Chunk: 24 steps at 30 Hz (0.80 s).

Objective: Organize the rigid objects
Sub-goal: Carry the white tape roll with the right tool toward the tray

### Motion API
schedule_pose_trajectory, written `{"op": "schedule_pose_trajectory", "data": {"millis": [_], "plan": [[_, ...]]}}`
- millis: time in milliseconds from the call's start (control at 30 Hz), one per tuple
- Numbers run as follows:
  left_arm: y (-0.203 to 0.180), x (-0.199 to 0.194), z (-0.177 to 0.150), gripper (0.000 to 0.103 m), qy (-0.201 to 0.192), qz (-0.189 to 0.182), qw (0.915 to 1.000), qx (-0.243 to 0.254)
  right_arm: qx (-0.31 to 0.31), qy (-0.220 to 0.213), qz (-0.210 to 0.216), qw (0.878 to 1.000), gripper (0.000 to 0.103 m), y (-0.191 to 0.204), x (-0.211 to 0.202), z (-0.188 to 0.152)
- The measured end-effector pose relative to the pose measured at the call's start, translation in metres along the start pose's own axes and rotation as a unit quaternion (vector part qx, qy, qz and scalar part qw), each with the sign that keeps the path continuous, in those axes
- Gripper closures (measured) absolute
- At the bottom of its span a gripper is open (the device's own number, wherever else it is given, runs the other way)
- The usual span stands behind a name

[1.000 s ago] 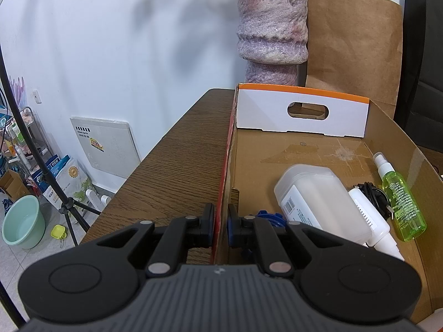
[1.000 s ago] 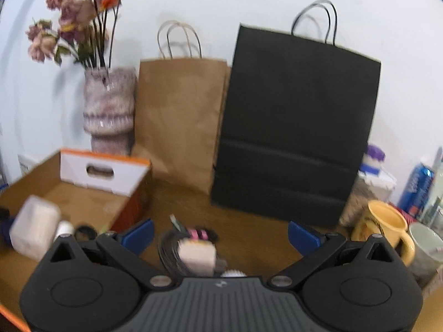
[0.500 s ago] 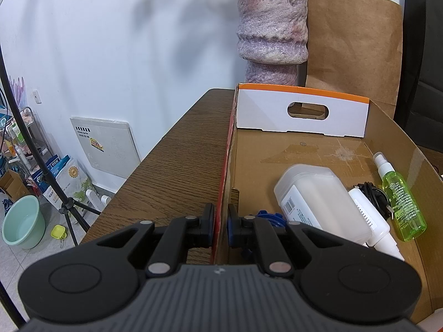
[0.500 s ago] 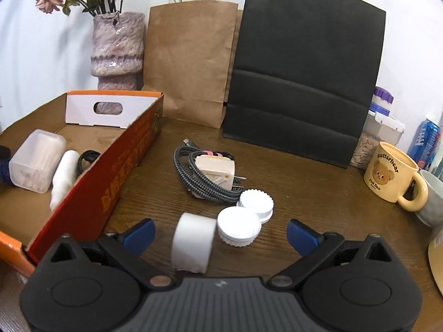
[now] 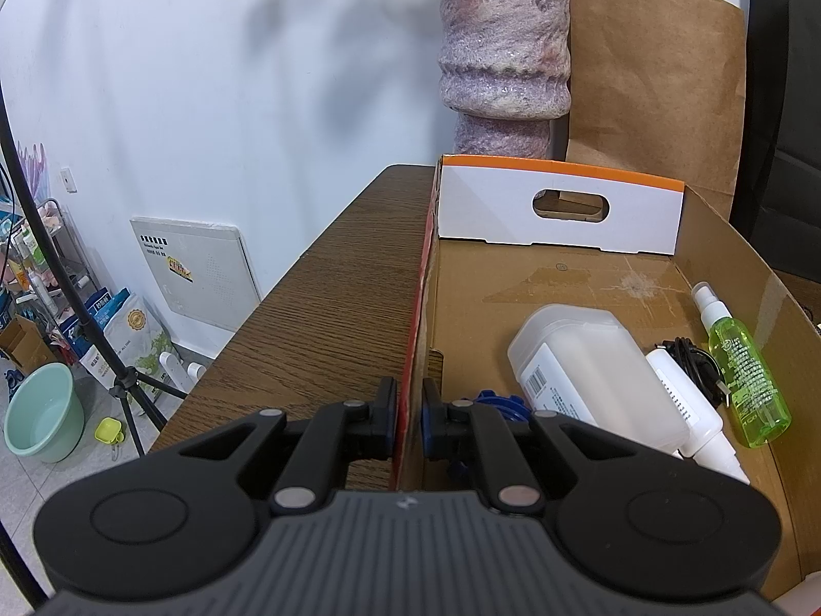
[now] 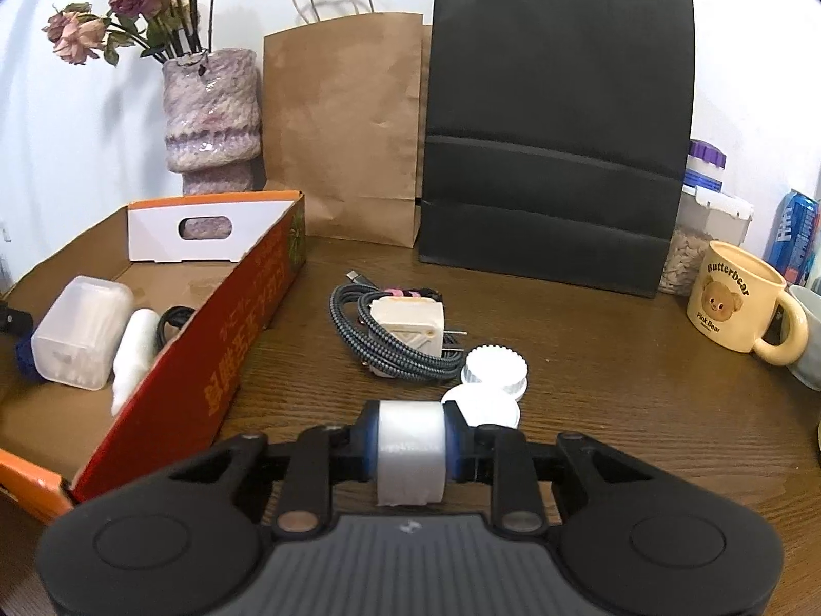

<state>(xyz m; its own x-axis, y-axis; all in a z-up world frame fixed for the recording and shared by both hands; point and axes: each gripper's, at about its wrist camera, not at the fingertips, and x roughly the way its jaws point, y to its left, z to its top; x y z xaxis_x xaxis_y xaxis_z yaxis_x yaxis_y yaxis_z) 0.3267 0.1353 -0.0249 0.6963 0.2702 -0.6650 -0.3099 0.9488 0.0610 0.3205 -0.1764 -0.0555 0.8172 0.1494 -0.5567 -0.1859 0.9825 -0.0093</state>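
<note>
Lowered right claw (image 6: 410,441) closing on white roll (image 6: 410,454).

A purple-glazed vase (image 6: 211,118) holding dried roses (image 6: 123,5) is standing against the wall, with a brown paper bag (image 6: 343,128) and a black paper bag (image 6: 554,149) leaning beside it. A yellow bear mug (image 6: 739,303) is sitting near a blue can (image 6: 795,236). A mint bucket (image 5: 43,410) is resting on the floor.
</note>
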Motion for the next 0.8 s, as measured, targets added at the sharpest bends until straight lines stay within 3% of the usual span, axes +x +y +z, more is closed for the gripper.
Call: {"op": "schedule_pose_trajectory", "data": {"millis": [800], "plan": [[0.000, 0.000, 0.000, 0.093, 0.000, 0.000, 1.0000, 0.000, 0.008, -0.044, -0.008, 0.999, 0.079, -0.004, -0.009, 0.013]]}}
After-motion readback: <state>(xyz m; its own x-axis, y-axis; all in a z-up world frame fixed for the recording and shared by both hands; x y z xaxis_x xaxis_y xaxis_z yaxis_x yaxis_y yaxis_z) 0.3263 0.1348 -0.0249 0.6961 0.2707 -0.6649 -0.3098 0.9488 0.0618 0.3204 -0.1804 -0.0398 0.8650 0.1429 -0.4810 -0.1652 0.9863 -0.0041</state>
